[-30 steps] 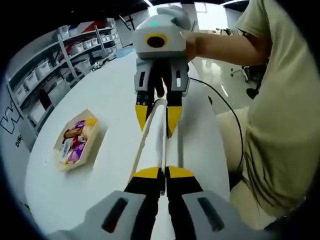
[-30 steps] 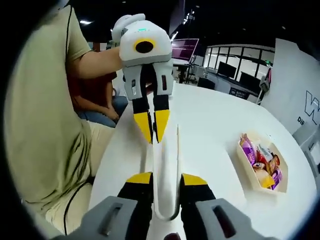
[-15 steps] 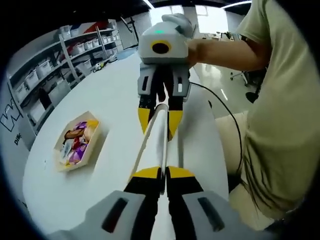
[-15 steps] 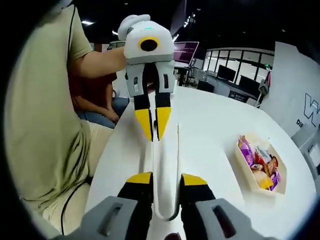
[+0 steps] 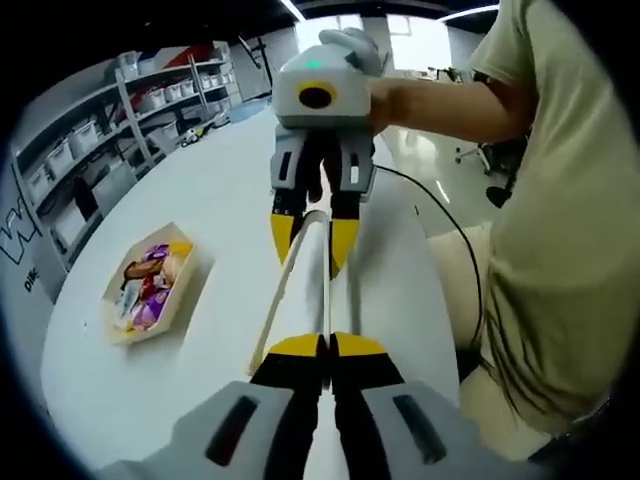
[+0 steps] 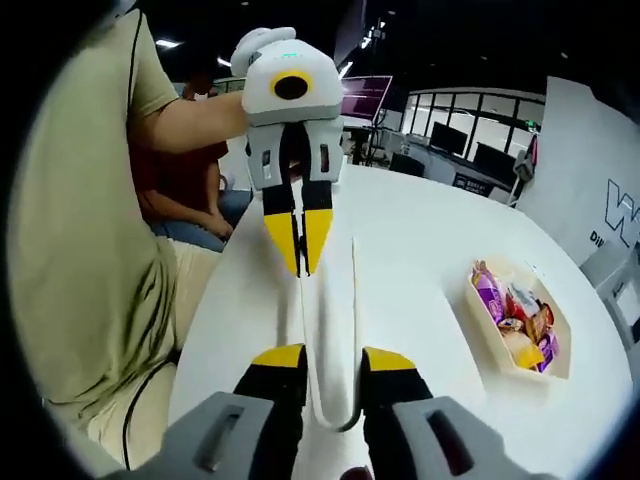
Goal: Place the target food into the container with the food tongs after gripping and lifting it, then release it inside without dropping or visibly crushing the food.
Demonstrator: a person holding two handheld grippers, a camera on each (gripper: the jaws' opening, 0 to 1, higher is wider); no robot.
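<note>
The tray's (image 5: 150,286) wrapped snacks (image 6: 515,318) are running together, too small to sort. A white round tabletop (image 5: 220,190) is carrying it at left centre of the left gripper view, shelving (image 5: 100,150) rising behind. The white food tongs (image 5: 305,280) are stretching lengthwise up mid-frame between both tools: the left tool (image 5: 328,345) is pinching one end, the right tool (image 6: 322,356) is clamping the looped end.
</note>
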